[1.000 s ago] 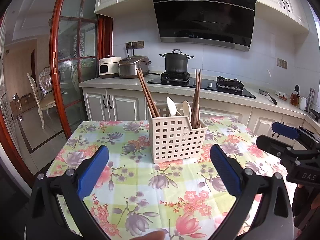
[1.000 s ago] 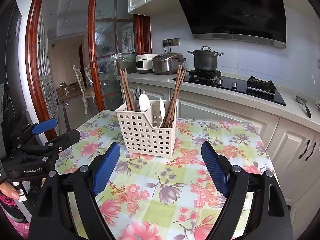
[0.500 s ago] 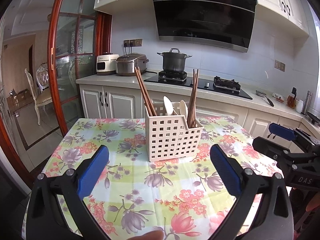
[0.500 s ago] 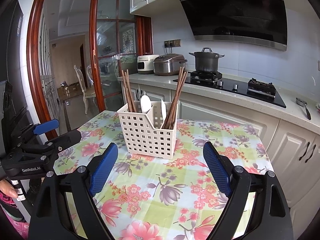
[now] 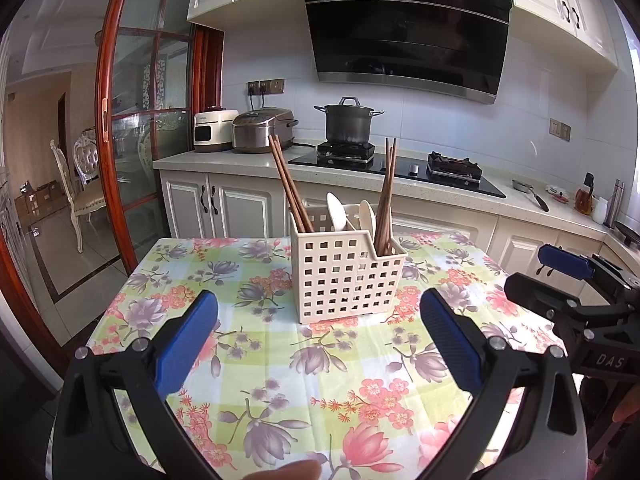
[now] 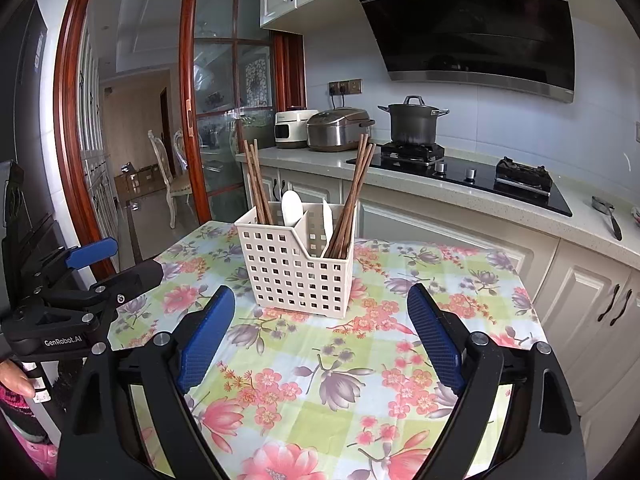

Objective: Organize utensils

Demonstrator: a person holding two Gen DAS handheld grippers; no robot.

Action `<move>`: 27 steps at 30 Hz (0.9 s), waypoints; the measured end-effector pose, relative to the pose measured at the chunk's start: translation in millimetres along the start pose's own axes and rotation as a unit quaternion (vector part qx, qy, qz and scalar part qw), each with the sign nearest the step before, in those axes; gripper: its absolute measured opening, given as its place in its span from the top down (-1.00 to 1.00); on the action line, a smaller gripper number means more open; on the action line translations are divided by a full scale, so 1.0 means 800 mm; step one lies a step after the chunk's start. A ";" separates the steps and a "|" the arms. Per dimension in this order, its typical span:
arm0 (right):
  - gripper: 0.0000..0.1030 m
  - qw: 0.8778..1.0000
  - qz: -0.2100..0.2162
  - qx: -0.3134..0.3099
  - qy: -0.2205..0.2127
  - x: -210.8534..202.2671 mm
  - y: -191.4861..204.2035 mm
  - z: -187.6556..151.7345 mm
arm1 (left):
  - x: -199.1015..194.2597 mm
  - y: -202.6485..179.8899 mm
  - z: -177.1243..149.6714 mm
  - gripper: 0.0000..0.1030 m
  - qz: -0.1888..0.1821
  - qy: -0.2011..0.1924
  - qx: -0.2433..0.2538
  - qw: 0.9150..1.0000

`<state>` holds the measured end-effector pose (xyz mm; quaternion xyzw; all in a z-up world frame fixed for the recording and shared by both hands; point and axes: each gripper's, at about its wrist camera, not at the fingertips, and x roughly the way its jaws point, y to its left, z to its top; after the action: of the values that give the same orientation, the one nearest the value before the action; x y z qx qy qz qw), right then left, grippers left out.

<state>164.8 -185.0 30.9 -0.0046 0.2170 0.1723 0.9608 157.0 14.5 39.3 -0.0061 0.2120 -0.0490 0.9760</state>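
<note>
The left gripper (image 5: 318, 334) and right gripper (image 6: 318, 330) are held released and empty, the caddy (image 5: 346, 274) just ahead between their fingers.

Bright, sharp daylight throughout; fisheye bends the edges, corners vignetted black.

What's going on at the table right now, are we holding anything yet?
Nothing is held. The left gripper and right gripper both hover over the floral tablecloth with jaws wide open and empty, facing the cream utensil caddy. The caddy holds two bunches of wooden chopsticks and two white spoons.
</note>
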 end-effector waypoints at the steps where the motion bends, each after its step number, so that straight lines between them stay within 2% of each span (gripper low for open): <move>1: -0.61 1.000 0.000 0.001 0.000 0.000 0.000 0.000 | 0.000 0.000 0.000 -0.90 -0.001 0.000 0.000 1.000; 27: -0.62 1.000 -0.001 0.000 -0.002 -0.003 -0.002 -0.004 | -0.002 0.000 -0.004 -0.90 -0.006 0.003 -0.005 1.000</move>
<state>161.8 -187.8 29.0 -0.0041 0.2148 0.1714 0.9615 154.4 14.9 36.6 -0.0119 0.2146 -0.0542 0.9751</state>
